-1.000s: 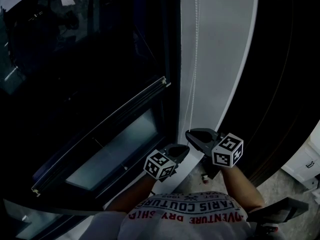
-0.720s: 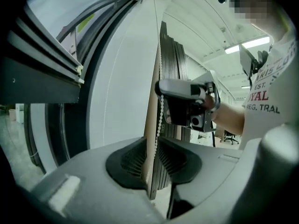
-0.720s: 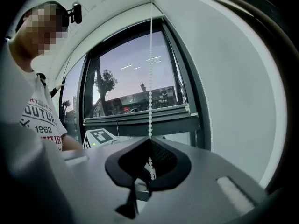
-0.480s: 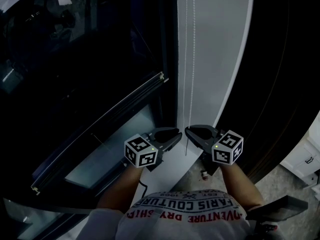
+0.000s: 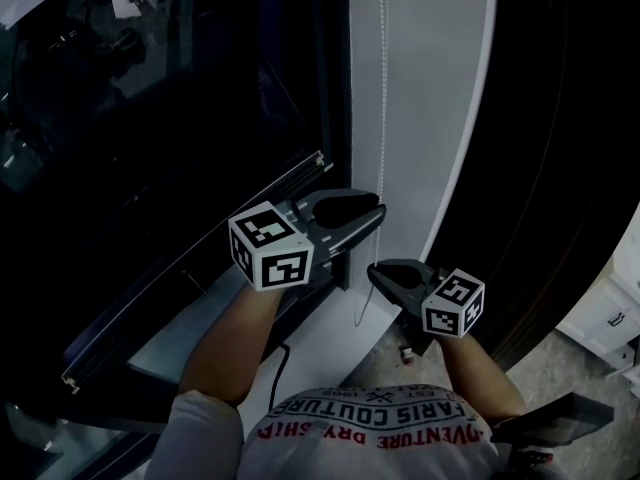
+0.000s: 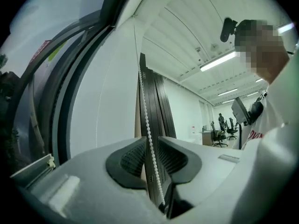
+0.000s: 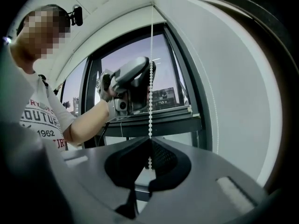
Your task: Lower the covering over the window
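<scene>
The bead chain (image 5: 381, 88) hangs straight down, its long axis vertical, against the white wall strip (image 5: 425, 118) just right of the dark window (image 5: 150, 118). The left gripper (image 5: 380, 213), the higher one, has its jaws slightly spread, and the chain runs loose between them. The right gripper (image 5: 374, 271), lower, pinches the chain with its jaws pressed together. The blind's bottom rail (image 5: 170, 286) lies level across the glass.

The bead cord (image 5: 381, 88) was cut off at its top by the head view's upper edge, and a short stretch of it was hidden between the closed pads of the right gripper (image 7: 149, 143). A small object (image 5: 408, 353) on the floor (image 5: 565, 368) was too small to be identified.
</scene>
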`<action>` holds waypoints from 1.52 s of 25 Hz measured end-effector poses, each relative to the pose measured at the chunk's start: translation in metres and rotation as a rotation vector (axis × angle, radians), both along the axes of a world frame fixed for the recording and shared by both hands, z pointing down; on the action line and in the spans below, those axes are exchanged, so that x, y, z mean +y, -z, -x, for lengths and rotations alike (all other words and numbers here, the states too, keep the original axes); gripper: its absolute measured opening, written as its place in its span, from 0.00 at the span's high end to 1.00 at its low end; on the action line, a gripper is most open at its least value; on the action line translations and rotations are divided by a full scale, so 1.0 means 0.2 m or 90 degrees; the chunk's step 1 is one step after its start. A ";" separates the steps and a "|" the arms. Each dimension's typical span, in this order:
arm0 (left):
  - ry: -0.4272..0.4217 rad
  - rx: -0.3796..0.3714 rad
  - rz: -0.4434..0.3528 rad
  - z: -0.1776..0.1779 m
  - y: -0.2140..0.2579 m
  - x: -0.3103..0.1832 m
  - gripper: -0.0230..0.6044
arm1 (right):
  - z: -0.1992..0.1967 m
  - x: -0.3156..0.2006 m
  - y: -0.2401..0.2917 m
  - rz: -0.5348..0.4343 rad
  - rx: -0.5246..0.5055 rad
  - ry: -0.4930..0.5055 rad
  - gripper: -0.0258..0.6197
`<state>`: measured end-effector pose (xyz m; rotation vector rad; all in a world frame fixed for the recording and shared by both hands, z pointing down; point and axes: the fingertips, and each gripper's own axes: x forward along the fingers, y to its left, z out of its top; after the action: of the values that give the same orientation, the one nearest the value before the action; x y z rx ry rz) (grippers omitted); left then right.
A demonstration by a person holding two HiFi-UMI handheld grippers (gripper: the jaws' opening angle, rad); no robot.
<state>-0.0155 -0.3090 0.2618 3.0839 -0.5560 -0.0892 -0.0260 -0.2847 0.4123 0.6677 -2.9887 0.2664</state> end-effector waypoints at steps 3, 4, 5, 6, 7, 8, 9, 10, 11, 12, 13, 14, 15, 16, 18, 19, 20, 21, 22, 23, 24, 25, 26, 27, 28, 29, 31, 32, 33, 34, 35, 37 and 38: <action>0.002 -0.006 -0.007 -0.03 0.07 -0.01 0.84 | 0.00 -0.01 0.00 -0.002 0.002 0.000 0.95; 0.005 -0.007 -0.007 -0.04 0.08 -0.02 0.84 | 0.00 0.00 0.00 -0.002 0.002 0.000 0.95; 0.005 -0.006 -0.005 -0.05 0.09 -0.02 0.84 | 0.00 0.00 0.00 -0.002 0.002 0.000 0.95; 0.004 -0.004 -0.001 -0.05 0.10 -0.01 0.85 | 0.00 0.01 0.00 -0.002 0.001 0.000 0.95; 0.004 0.000 0.006 -0.06 0.10 -0.01 0.85 | 0.00 0.02 0.00 -0.002 0.001 -0.001 0.95; 0.008 0.004 0.014 -0.06 0.11 0.00 0.88 | 0.00 0.03 0.01 -0.002 -0.001 -0.001 0.95; 0.012 0.012 0.024 -0.05 0.11 0.01 0.93 | 0.00 0.04 0.01 -0.002 -0.003 -0.002 0.95; 0.010 0.022 0.034 -0.05 0.11 0.01 0.94 | -0.01 0.05 0.02 -0.002 -0.006 -0.002 0.95; 0.006 0.034 0.043 -0.05 0.11 0.02 0.95 | -0.01 0.05 0.02 -0.001 -0.009 -0.003 0.95; 0.003 0.043 0.048 -0.05 0.11 0.02 0.95 | -0.02 0.05 0.02 0.000 -0.012 -0.002 0.95; 0.004 0.046 0.048 -0.06 0.11 0.02 0.95 | -0.02 0.05 0.01 0.001 -0.012 -0.001 0.95; 0.010 0.040 0.045 -0.06 0.10 0.01 0.95 | -0.02 0.05 0.00 0.001 -0.009 0.000 0.95; 0.015 0.026 0.040 -0.06 0.07 0.01 0.95 | -0.02 0.05 -0.02 0.003 -0.002 0.000 0.95; 0.018 0.008 0.036 -0.07 0.05 0.02 0.95 | -0.02 0.05 -0.04 0.005 0.004 0.000 0.95; 0.020 -0.014 0.035 -0.09 -0.01 0.03 0.95 | -0.02 0.05 -0.10 0.021 -0.001 -0.004 0.95; 0.020 -0.016 0.039 -0.09 -0.03 0.03 0.95 | -0.02 0.05 -0.12 0.035 -0.008 -0.003 0.95; 0.020 -0.018 0.046 -0.09 -0.06 0.03 0.95 | -0.02 0.05 -0.15 0.046 -0.008 -0.003 0.95; 0.021 -0.022 0.052 -0.09 -0.09 0.03 0.95 | -0.02 0.05 -0.18 0.051 0.003 -0.003 0.95; 0.024 -0.030 0.057 -0.09 -0.13 0.03 0.95 | -0.02 0.05 -0.22 0.051 0.022 -0.002 0.95; 0.027 -0.040 0.059 -0.10 -0.17 0.03 0.95 | -0.01 0.05 -0.26 0.053 0.039 -0.001 0.95; 0.032 -0.049 0.061 -0.10 -0.22 0.03 0.95 | 0.00 0.06 -0.31 0.060 0.048 0.001 0.95; 0.036 -0.055 0.063 -0.10 -0.26 0.03 0.95 | 0.00 0.07 -0.35 0.072 0.046 0.003 0.95; 0.040 -0.056 0.066 -0.09 -0.30 0.03 0.95 | 0.01 0.08 -0.38 0.087 0.038 0.004 0.95; 0.044 -0.055 0.069 -0.09 -0.33 0.03 0.95 | 0.01 0.08 -0.41 0.099 0.033 0.004 0.95; 0.049 -0.055 0.071 -0.08 -0.36 0.03 0.95 | 0.01 0.09 -0.44 0.106 0.037 0.005 0.95; 0.052 -0.058 0.074 -0.07 -0.40 0.03 0.95 | 0.01 0.10 -0.48 0.106 0.053 0.006 0.95; 0.054 -0.072 0.078 -0.07 -0.48 0.03 0.95 | 0.01 0.11 -0.57 0.104 0.094 0.009 0.95; 0.056 -0.080 0.078 -0.07 -0.53 0.04 0.95 | 0.02 0.11 -0.61 0.109 0.107 0.010 0.95; 0.059 -0.087 0.078 -0.07 -0.57 0.04 0.95 | 0.01 0.11 -0.65 0.117 0.113 0.010 0.95; 0.062 -0.091 0.078 -0.07 -0.60 0.05 0.95 | 0.01 0.11 -0.69 0.125 0.117 0.008 0.95; 0.063 -0.093 0.079 -0.07 -0.63 0.05 0.95 | 0.01 0.11 -0.72 0.131 0.123 0.006 0.95; 0.065 -0.093 0.085 -0.07 -0.69 0.07 0.95 | 0.00 0.11 -0.78 0.136 0.145 0.004 0.95; 0.065 -0.094 0.088 -0.07 -0.71 0.08 0.95 | 0.00 0.12 -0.80 0.138 0.157 0.004 0.95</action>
<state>-0.0009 -0.2937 0.4045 2.9422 -0.6942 0.1699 -0.0258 -0.2607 0.5731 0.6178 -2.6777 0.4618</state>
